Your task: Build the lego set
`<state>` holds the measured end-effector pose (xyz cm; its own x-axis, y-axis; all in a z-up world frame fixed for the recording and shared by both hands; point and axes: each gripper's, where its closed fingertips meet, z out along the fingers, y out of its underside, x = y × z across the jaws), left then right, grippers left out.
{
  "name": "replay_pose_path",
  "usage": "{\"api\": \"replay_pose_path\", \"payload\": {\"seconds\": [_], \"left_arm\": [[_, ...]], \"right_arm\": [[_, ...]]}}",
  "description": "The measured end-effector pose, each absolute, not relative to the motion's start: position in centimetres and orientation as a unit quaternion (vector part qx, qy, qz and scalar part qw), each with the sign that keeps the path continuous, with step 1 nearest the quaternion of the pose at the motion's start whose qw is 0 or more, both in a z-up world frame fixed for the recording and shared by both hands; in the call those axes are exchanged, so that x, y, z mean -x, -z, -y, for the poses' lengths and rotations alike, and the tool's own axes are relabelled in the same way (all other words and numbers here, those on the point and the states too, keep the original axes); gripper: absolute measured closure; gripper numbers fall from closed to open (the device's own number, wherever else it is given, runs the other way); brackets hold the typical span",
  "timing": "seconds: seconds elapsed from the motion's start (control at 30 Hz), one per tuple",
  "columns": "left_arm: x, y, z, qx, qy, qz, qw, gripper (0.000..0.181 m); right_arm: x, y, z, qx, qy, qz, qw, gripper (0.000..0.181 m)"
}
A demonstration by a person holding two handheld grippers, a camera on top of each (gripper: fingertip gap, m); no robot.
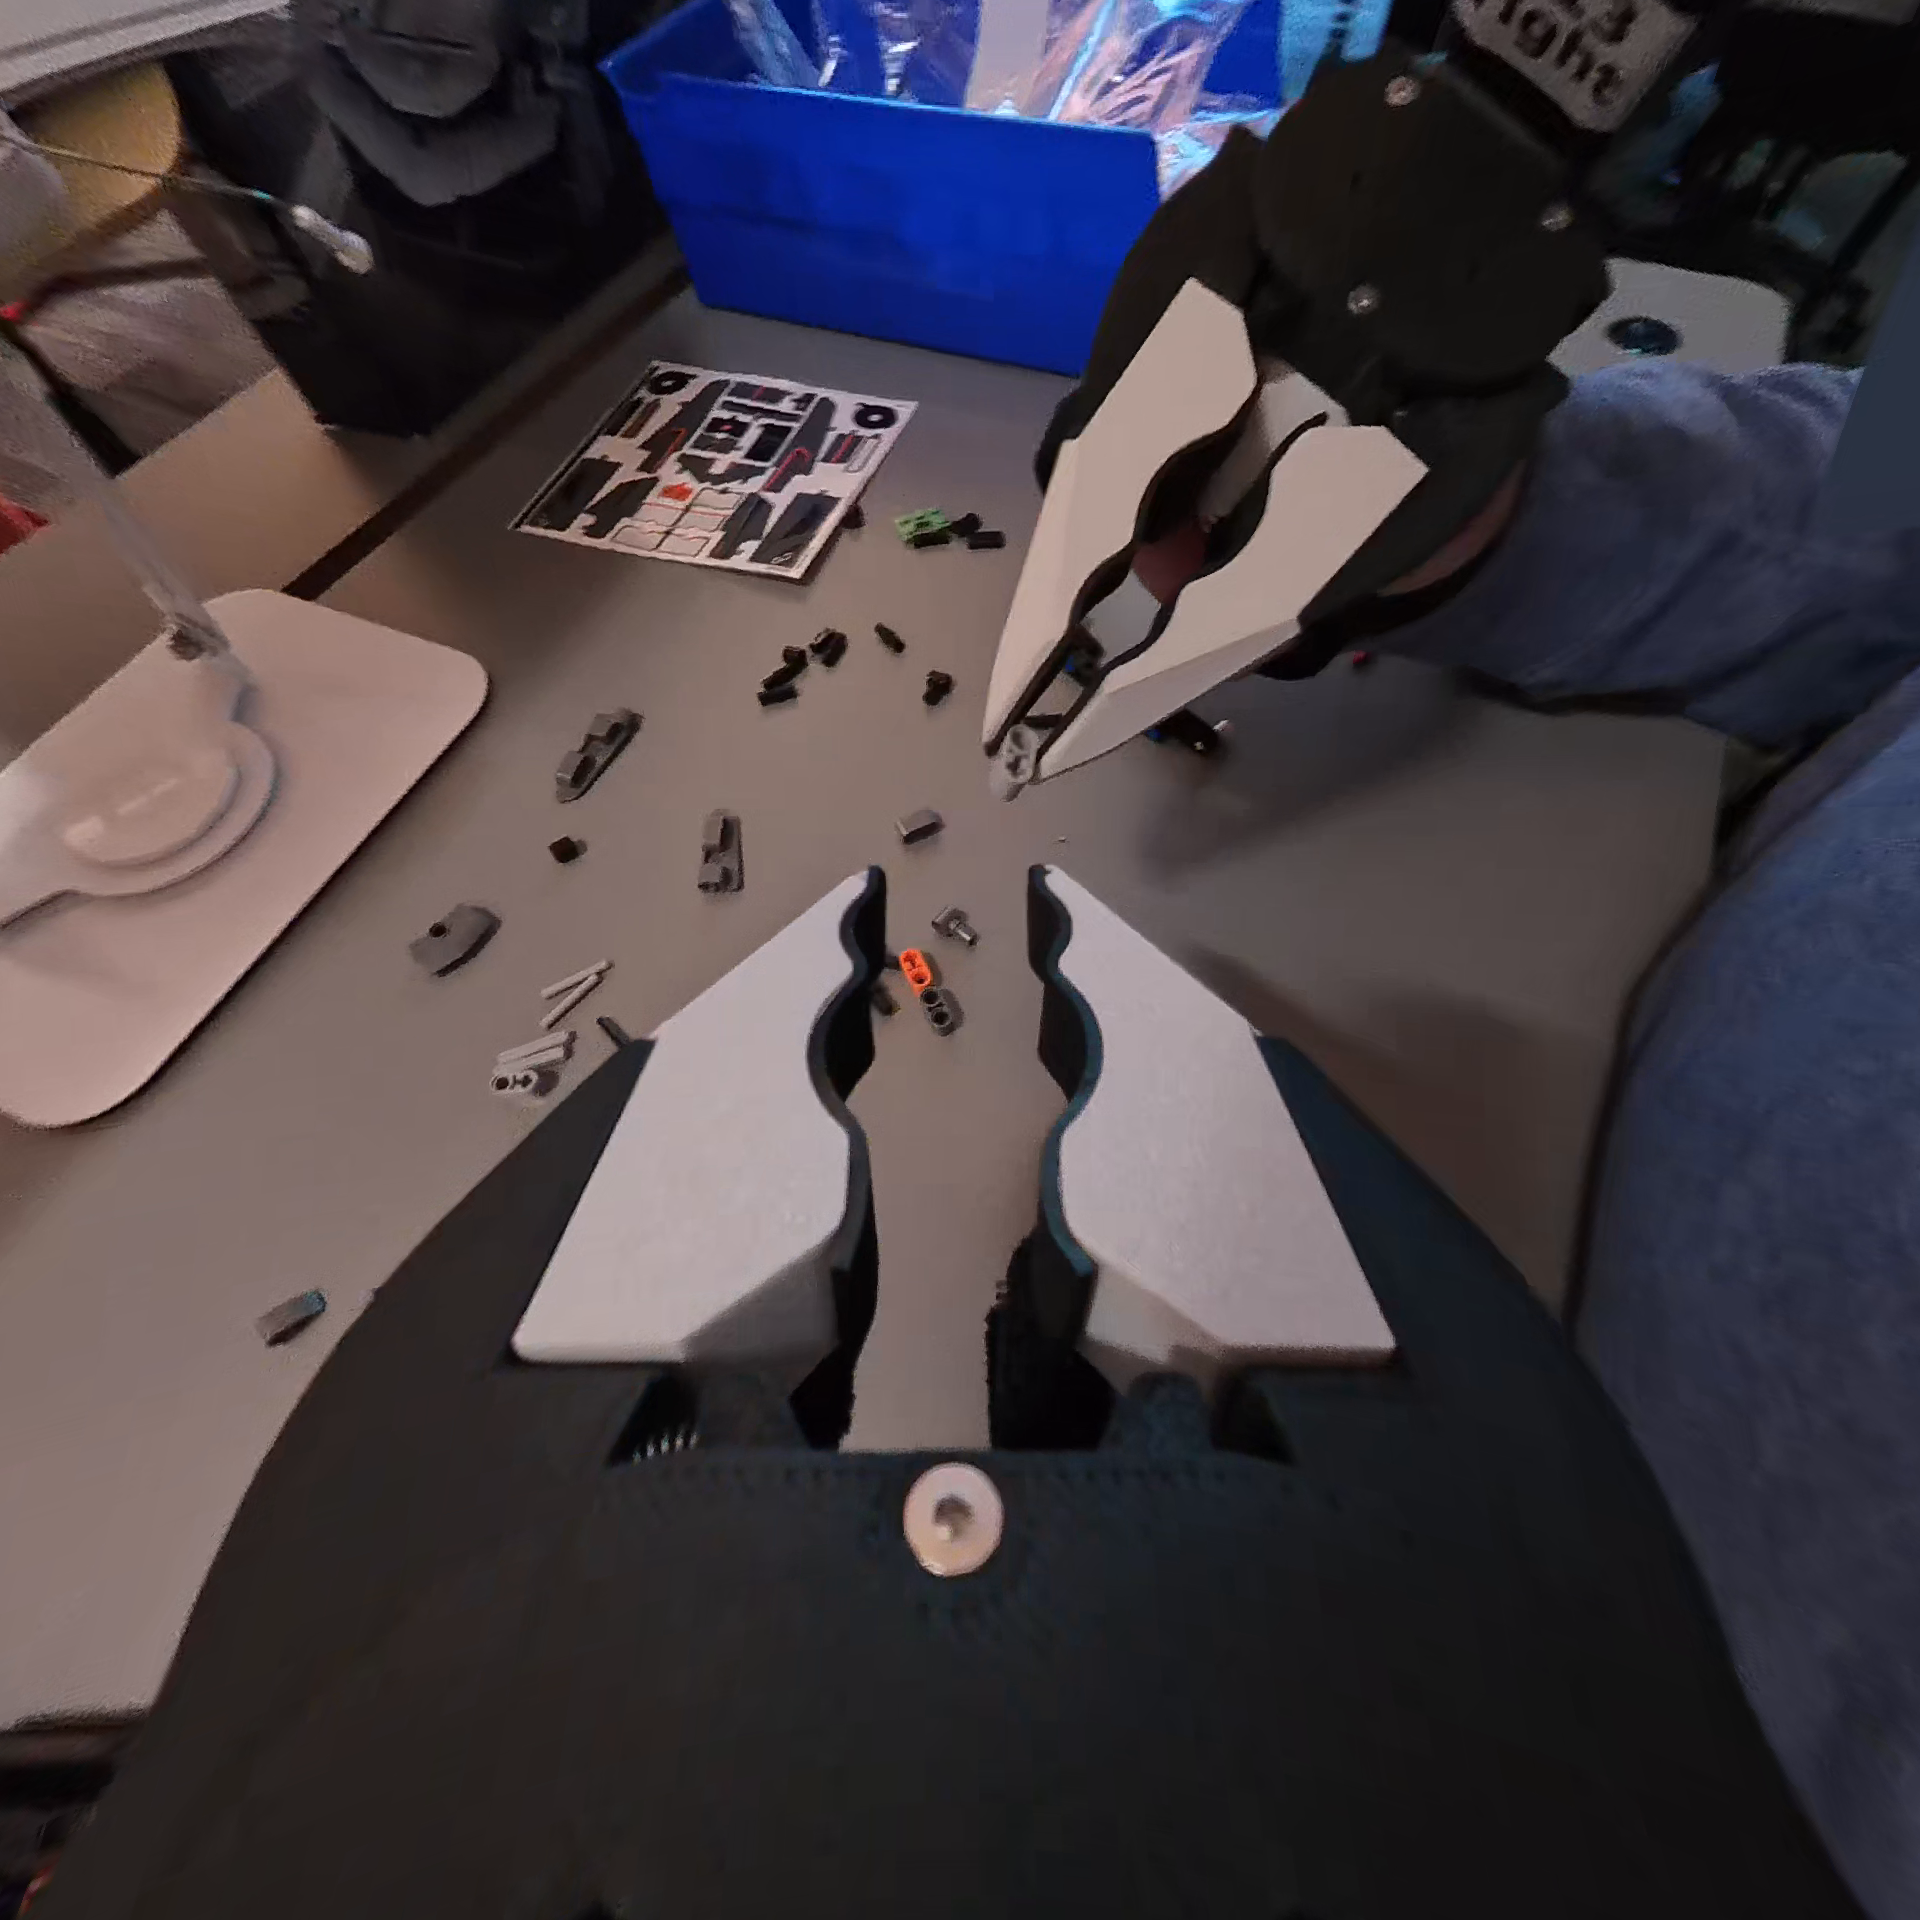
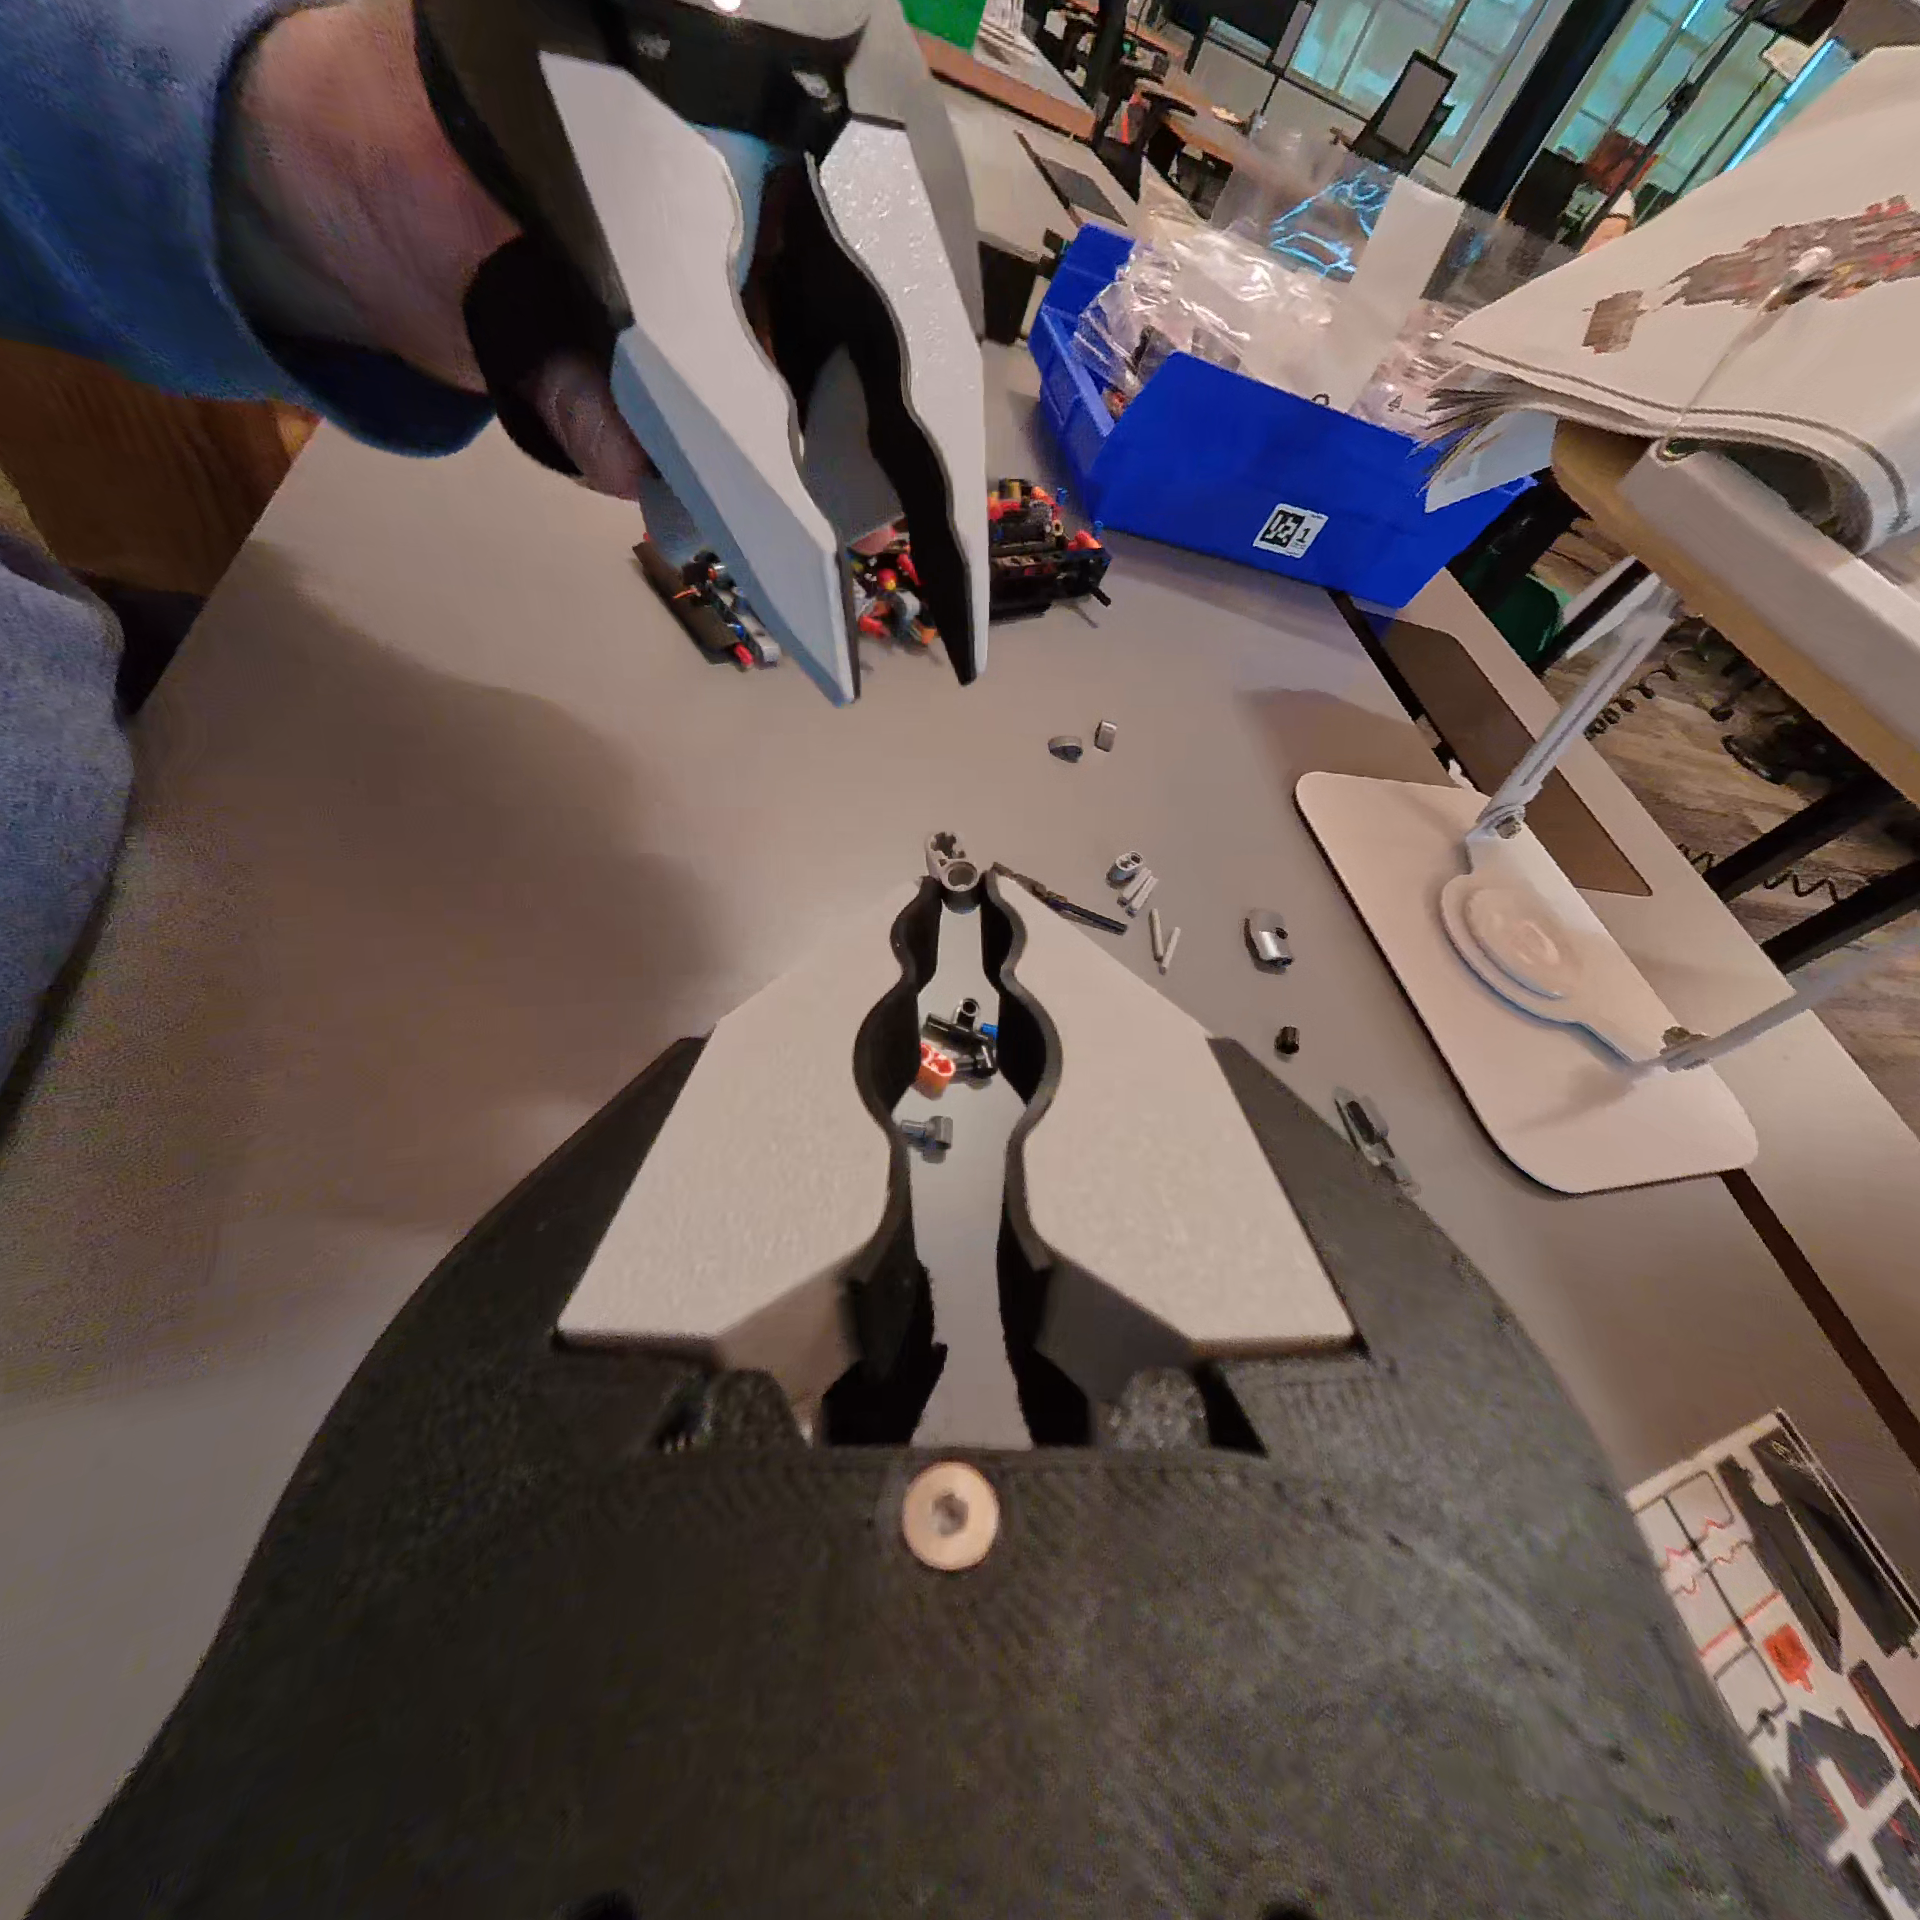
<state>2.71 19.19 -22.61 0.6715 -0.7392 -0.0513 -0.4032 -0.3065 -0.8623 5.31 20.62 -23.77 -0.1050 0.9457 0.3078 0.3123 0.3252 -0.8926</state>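
- Right claw (image 2: pixel 961 883) pinches a grey connector (image 2: pixel 954 865) at its tips, above the worktop (image 2: pixel 520 935)
- Left claw (image 1: pixel 956 883) gapes empty over loose pieces (image 1: pixel 928 982); part-built model (image 2: pixel 1029 545) beyond, near blue bin (image 2: pixel 1247 488)

In the left wrist view, the grey tabletop (image 1: pixel 364 1299) fills the middle of the frame. A blue plastic bin (image 1: pixel 904 229) sits at the top centre, at the table's far edge. Just below it lies a flat printed sticker sheet (image 1: pixel 717 468). Small dark and grey lego pieces (image 1: pixel 717 852) are scattered from below the sheet to mid-frame. A white flat stand base (image 1: pixel 312 790) rests on the table at the left edge. The left gripper (image 1: pixel 956 883) rises from the bottom centre, with a small orange lego connector (image 1: pixel 914 961) on the table between its fingers. The right gripper (image 1: pixel 1023 753) reaches in from the upper right, its tips holding a small grey lego link piece (image 1: pixel 1016 750). In the right wrist view, a partly built multicoloured lego assembly (image 2: pixel 1029 551) stands at upper centre, left of the bin.
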Motion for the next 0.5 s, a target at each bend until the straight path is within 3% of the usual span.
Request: {"api": "replay_pose_path", "payload": {"seconds": [0.5], "left_arm": [[-3.5, 27.2, -18.4, 0.806, 0.082, -0.346, 0.473, 0.152]], "right_arm": [[-4.5, 27.1, -18.7, 0.497, -0.341, 0.698, 0.387, 0.177]]}}
